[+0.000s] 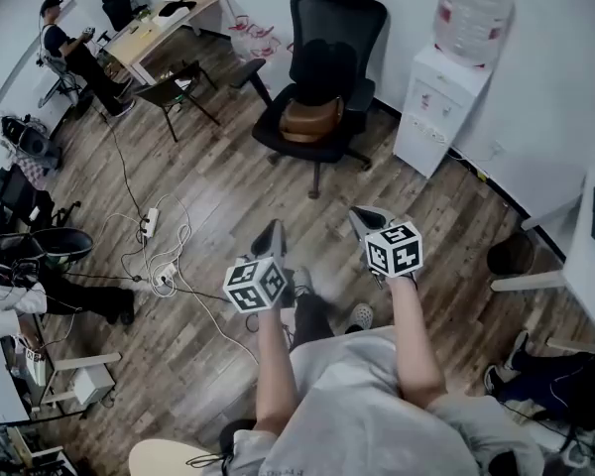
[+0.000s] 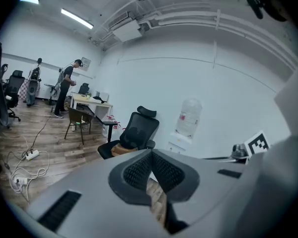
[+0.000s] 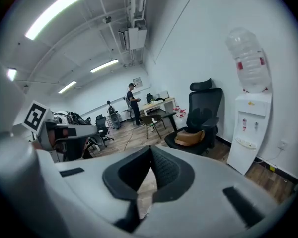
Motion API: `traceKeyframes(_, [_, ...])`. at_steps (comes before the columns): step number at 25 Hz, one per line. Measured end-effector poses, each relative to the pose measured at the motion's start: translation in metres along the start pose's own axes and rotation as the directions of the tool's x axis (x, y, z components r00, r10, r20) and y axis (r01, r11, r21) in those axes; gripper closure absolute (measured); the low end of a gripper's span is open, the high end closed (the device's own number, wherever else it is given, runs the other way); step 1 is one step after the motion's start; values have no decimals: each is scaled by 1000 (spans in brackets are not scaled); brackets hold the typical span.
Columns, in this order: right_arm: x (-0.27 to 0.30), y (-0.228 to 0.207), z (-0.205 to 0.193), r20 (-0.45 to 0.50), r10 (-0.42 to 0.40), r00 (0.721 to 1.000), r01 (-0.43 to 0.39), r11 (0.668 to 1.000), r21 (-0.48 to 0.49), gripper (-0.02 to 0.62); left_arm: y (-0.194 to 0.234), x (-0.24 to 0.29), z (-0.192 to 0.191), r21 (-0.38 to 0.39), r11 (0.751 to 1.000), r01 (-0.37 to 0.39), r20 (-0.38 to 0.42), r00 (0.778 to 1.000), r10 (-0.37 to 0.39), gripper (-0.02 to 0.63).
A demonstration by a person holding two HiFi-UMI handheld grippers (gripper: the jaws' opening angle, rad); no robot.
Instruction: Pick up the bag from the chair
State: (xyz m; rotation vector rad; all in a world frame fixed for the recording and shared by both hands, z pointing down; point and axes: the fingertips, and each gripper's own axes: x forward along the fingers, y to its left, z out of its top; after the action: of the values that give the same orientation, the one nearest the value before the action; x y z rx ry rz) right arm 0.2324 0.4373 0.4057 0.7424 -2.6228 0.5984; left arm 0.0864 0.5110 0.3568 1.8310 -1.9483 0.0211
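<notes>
You stand on a wooden plank floor (image 1: 228,186), which fills most of the head view. At the far side, against the white wall, there is a black office chair (image 1: 322,77) with a high back and a headrest, and its seat is turned toward you. To the right of it, just beside it but apart, a white water dispenser (image 1: 438,107) stands at the wall and carries a clear bottle (image 1: 473,13) on top. At the far left there is a light wooden desk (image 1: 164,23), with a person (image 1: 74,58) beside it. A small dark chair (image 1: 174,89) stands between the desk and the office chair.

The brown bag (image 1: 310,117) lies on the seat of the office chair, touching the backrest, between the two armrests. It shows also in the left gripper view (image 2: 120,149) and in the right gripper view (image 3: 190,138), in both well ahead of the jaws.

Your left gripper (image 1: 271,234) and your right gripper (image 1: 362,216) are near you, side by side over the floor, and both point toward the chair and a little downward. They are well apart from the bag. In each gripper view the two dark ribbed pads meet at the tips, so the jaws of the left gripper (image 2: 151,155) and of the right gripper (image 3: 150,153) are pressed together with nothing between them.

On the floor at the left, a white power strip (image 1: 151,224) lies with loose cables around it.
</notes>
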Motion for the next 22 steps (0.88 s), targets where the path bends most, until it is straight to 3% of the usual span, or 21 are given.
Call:
traceKeyframes(4, [17, -11, -13, -85, -90, 992, 88, 996, -30, 549, 5, 10, -10, 2, 999, 33, -38, 999, -33, 600])
traceKeyframes(10, [55, -1, -10, -96, -50, 994, 50, 999, 0, 494, 39, 33, -7, 1, 1000, 30, -65, 997, -30, 592])
traceKeyframes(11, [62, 2, -6, -97, -45, 994, 46, 999, 3, 492, 44, 37, -3, 3, 999, 42, -69, 997, -41, 579])
traceKeyframes(13, [75, 5, 1, -101, -38, 994, 40, 999, 20, 485, 54, 47, 4, 4, 997, 71, -80, 994, -70, 486])
traceKeyframes(17, [102, -3, 19, -96, -50, 994, 56, 997, 56, 451, 69, 82, 17, 20, 992, 126, -88, 988, -124, 451])
traceKeyframes(20, [120, -13, 34, -93, -89, 992, 96, 993, 69, 400, 77, 111, 27, 77, 985, 157, -79, 985, -151, 398])
traceKeyframes(22, [133, -17, 43, -98, -122, 988, 128, 990, 64, 313, 80, 129, 35, 83, 977, 195, -74, 979, -189, 351])
